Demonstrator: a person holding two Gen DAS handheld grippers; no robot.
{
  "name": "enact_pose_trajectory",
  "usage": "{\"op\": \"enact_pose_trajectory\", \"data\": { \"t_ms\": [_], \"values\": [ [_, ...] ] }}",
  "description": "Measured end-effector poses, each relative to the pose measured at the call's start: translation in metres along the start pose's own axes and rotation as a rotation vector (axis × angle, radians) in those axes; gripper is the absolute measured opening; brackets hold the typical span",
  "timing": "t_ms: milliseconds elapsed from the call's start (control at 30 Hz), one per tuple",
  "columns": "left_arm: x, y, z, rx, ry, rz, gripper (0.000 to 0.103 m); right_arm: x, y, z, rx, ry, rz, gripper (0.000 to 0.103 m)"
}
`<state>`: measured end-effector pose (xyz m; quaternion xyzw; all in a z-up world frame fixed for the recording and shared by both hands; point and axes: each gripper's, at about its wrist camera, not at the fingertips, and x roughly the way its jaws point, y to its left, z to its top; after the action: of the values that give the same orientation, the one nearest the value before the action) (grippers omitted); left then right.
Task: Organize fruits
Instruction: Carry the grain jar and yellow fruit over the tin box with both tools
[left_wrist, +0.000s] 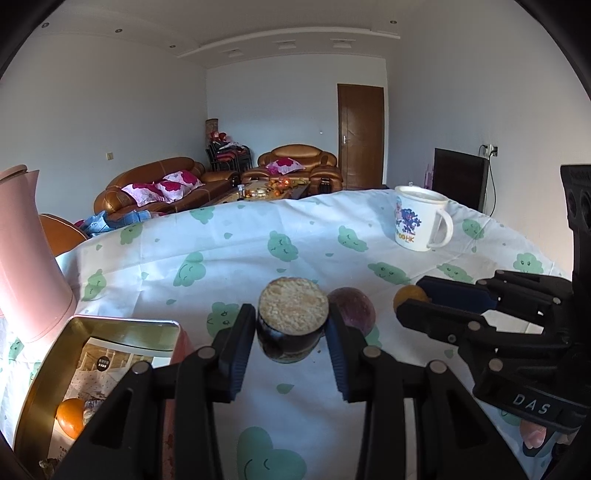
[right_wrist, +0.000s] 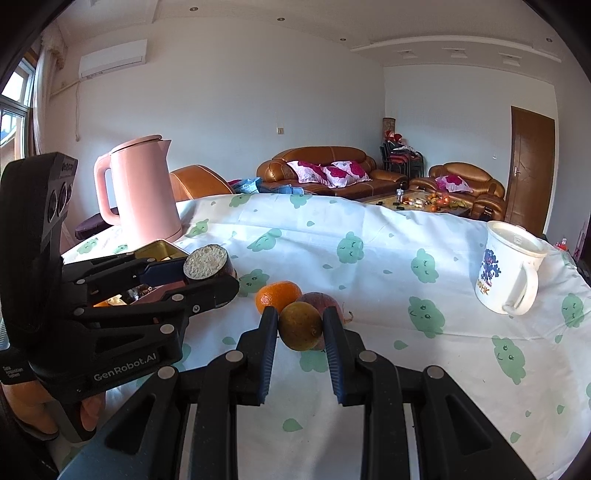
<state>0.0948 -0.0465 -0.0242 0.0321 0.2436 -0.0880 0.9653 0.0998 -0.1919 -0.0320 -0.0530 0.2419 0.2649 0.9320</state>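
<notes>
A dark-skinned chunk of fruit with a pale, fibrous cut face (left_wrist: 291, 314) sits between the pads of my left gripper (left_wrist: 291, 334), which is shut on it just right of the open gold tin (left_wrist: 110, 328). From the right wrist view, the chunk (right_wrist: 205, 262) in the left gripper (right_wrist: 210, 277) hangs beside the tin (right_wrist: 162, 251). My right gripper (right_wrist: 300, 323) is shut on a yellow-brown round fruit (right_wrist: 299, 326). Just behind it on the cloth lie an orange tangerine (right_wrist: 277, 293) and a purple passion fruit (right_wrist: 321, 297). An orange (left_wrist: 70, 417) lies inside the tin.
A pink kettle (right_wrist: 144, 192) stands behind the tin at the left. A white printed mug (right_wrist: 509, 269) stands at the right on the cloud-patterned tablecloth (right_wrist: 369, 266). Brown sofas and a coffee table fill the room beyond. A hand (right_wrist: 37, 417) holds the left gripper.
</notes>
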Motion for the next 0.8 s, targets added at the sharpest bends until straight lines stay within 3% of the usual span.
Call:
{"op": "enact_pose_trajectory", "data": {
  "t_ms": [800],
  "values": [
    [-0.022,0.001,-0.002,-0.010,-0.106,0.052,0.040,-0.025,0.005,-0.003,-0.025,-0.127,-0.014,0.027]
  ]
}}
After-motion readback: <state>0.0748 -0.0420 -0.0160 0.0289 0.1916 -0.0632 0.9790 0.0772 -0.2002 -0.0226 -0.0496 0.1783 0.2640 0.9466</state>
